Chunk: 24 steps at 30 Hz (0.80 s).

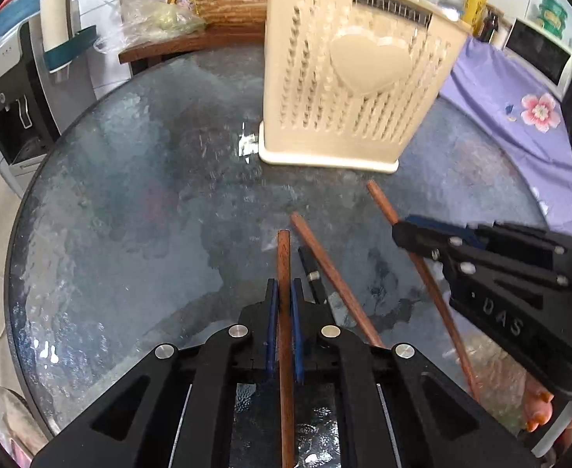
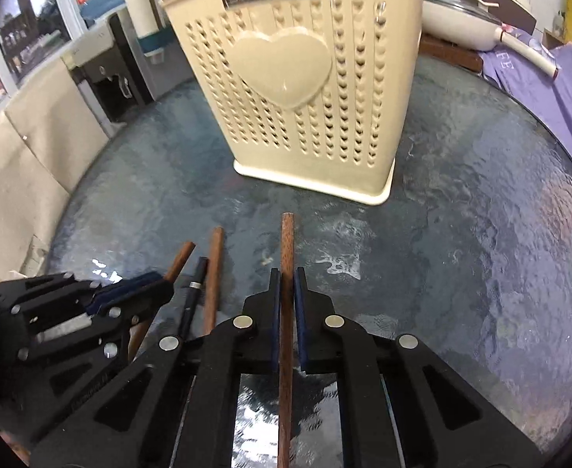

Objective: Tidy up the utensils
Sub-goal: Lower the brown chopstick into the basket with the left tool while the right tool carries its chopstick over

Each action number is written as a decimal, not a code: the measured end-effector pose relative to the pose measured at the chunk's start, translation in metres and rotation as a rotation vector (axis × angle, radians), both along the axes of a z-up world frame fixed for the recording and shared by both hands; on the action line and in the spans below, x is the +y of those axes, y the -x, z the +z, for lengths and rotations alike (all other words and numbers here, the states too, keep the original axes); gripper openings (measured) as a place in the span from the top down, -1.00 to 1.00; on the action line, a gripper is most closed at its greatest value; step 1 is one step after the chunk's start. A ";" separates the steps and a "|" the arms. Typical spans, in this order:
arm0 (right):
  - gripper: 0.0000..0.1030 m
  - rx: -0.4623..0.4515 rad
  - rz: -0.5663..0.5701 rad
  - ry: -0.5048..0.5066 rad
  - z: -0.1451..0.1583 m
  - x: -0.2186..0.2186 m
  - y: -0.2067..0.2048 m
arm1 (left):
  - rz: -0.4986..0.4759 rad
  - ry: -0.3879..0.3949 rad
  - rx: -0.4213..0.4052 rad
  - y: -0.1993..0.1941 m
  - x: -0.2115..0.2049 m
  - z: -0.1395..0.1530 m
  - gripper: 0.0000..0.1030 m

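My left gripper (image 1: 284, 286) is shut on a brown wooden chopstick (image 1: 284, 261) that points forward over the glass table. My right gripper (image 2: 287, 277) is shut on another wooden chopstick (image 2: 287, 241); it also shows in the left wrist view (image 1: 403, 230), with its chopstick (image 1: 381, 199) slanting beside it. A third wooden chopstick (image 1: 325, 265) and a black utensil with a silver band (image 1: 311, 269) lie on the table between the grippers. A cream utensil holder with a heart (image 1: 356, 78) stands upright ahead; it also shows in the right wrist view (image 2: 305, 89).
The round glass table (image 1: 130, 195) has its edge at left. A water dispenser (image 1: 13, 109) stands beyond it on the left. A wooden board with plastic bags (image 1: 192, 39) sits at the back. Purple cloth (image 2: 567, 89) and a white pan (image 2: 477, 19) lie to the right.
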State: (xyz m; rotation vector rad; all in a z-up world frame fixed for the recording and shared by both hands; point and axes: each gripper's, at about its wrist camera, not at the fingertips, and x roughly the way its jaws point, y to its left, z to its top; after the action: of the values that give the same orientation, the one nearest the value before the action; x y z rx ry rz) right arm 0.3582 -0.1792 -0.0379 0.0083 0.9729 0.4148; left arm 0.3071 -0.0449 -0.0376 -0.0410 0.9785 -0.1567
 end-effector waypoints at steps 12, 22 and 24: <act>0.86 -0.167 0.029 -0.177 0.068 -0.018 0.034 | -0.015 0.104 -0.180 0.027 0.009 0.074 0.88; 0.86 -0.241 0.071 -0.248 0.107 -0.032 0.064 | -0.048 0.132 -0.259 0.048 0.010 0.103 0.88; 0.86 -0.258 0.075 -0.250 0.112 -0.034 0.069 | -0.052 0.139 -0.277 0.053 0.011 0.109 0.88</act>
State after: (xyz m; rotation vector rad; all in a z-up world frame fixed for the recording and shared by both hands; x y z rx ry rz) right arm 0.2895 -0.2136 0.0738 0.1417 0.6641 0.5892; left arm 0.2542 -0.0344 0.0710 -0.1179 0.6917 -0.2707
